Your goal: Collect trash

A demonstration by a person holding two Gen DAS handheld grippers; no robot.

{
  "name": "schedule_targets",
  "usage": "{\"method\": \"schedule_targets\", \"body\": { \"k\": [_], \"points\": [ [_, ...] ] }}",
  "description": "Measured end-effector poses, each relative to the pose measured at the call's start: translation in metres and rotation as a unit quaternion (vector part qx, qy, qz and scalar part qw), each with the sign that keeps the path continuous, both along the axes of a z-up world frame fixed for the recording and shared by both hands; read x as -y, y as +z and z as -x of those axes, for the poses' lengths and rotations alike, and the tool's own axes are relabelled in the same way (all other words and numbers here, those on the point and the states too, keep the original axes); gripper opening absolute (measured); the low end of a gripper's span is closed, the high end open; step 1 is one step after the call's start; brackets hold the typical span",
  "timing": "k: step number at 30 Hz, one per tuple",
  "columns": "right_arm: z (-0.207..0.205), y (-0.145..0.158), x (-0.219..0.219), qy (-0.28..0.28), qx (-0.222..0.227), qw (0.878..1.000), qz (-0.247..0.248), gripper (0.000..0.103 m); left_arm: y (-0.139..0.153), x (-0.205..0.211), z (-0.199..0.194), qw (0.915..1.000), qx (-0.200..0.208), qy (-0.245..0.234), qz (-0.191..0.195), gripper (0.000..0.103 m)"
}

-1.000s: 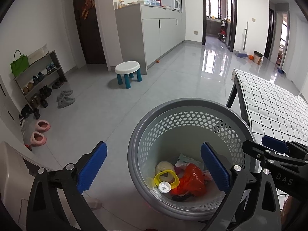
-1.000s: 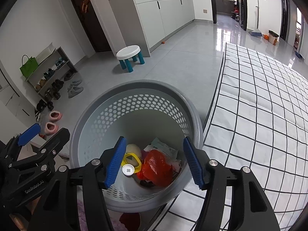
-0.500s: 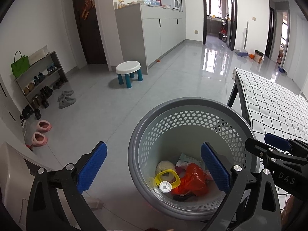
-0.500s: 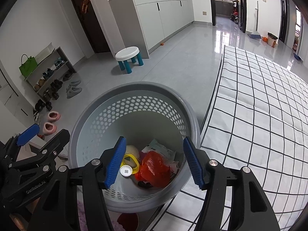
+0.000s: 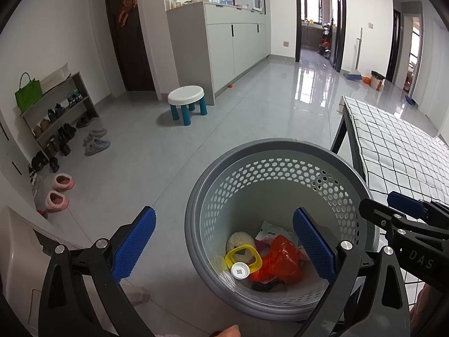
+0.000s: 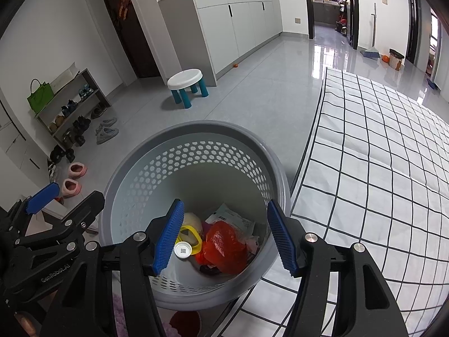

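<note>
Both the left gripper (image 5: 223,245) and right gripper (image 6: 226,238) are hovering spread and empty above the basket (image 6: 140,157), whose trash (image 6: 224,243) is suggesting collection nearly done.

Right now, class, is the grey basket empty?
No: the basket holds an orange bag, a yellow ring and papers.

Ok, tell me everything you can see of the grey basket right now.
The grey basket is a round, tapered bin of what looks like plastic, with a smooth darker rim and walls pierced by hexagonal holes in the upper part. It stands upright on the tiled floor, close beside the checked table; whether they touch is unclear. At its bottom lie a red plastic bag, a yellow lid, a white cap, a printed wrapper and a pale lump. Both grippers hover open above it, neither touching it.
</note>
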State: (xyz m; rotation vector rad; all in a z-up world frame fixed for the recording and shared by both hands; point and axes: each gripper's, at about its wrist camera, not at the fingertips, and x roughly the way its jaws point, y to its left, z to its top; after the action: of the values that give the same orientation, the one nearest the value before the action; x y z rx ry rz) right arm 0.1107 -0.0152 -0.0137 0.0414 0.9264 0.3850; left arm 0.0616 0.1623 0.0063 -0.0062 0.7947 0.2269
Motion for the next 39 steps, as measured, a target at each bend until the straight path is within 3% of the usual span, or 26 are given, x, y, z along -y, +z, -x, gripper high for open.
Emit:
{"method": "schedule_targets", "body": {
  "k": [39],
  "points": [
    [0.0019,-0.001,-0.0029,0.001,0.0,1.0,0.001,0.059,0.0029,-0.0016,-0.0003,1.0,0.003,0.001,-0.002,0.096]
  ]
}}
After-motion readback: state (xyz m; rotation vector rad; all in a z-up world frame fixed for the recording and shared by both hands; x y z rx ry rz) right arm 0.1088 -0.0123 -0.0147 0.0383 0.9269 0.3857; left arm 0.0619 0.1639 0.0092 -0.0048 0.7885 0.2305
